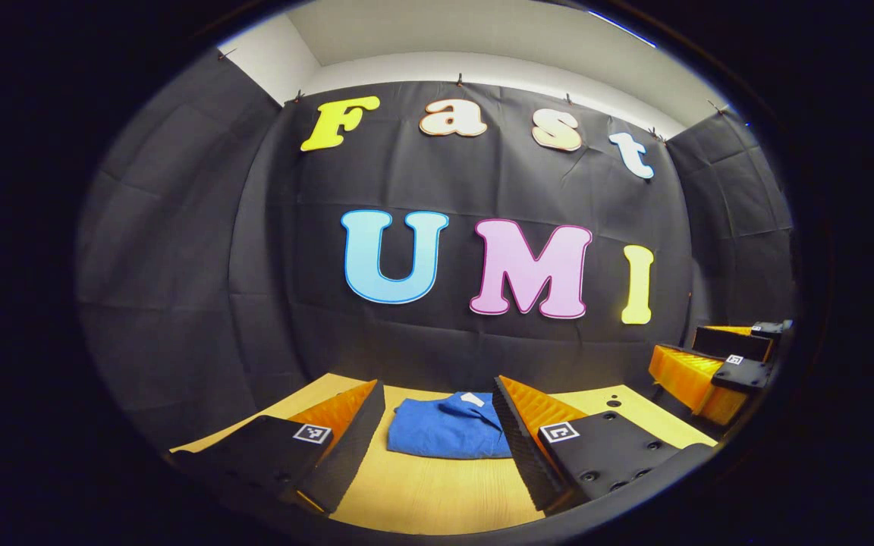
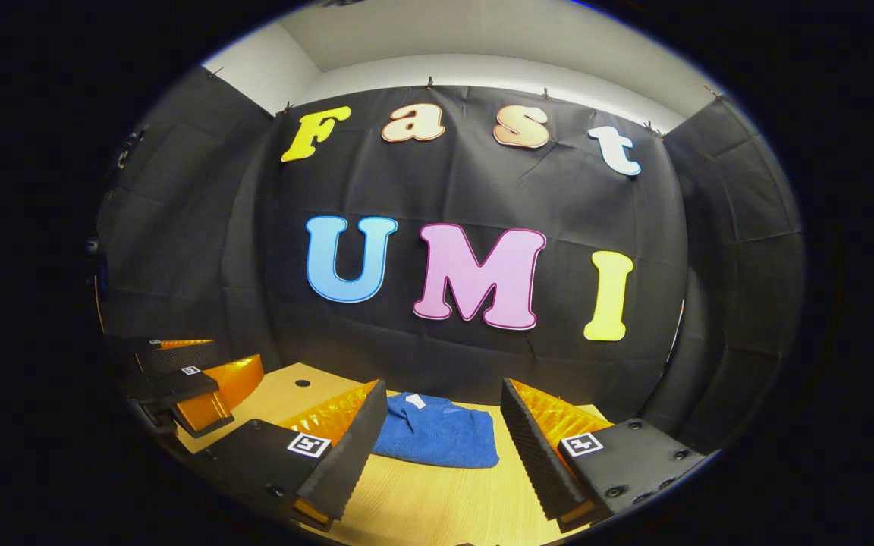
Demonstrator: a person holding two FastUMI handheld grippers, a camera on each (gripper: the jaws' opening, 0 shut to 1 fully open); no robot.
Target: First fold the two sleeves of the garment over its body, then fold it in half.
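- Left gripper (image 1: 437, 440) held level above the wooden table (image 1: 437, 493), fingers spread wide, gripping nothing.
- Right gripper (image 2: 441, 447) likewise level and wide open, empty, off to the right edge in the left gripper view (image 1: 718, 371).
- Blue garment (image 1: 448, 428) lying on the table ahead, between the fingers, near the black cloth wall (image 1: 482, 349).
- Folded into a compact bundle, white neck label (image 1: 472, 398) on top; also in the right gripper view (image 2: 437, 432).

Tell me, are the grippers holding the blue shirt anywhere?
No, nothing is held. The folded blue shirt lies on the wooden table, and both the left gripper and right gripper stand open above it, jaws apart.
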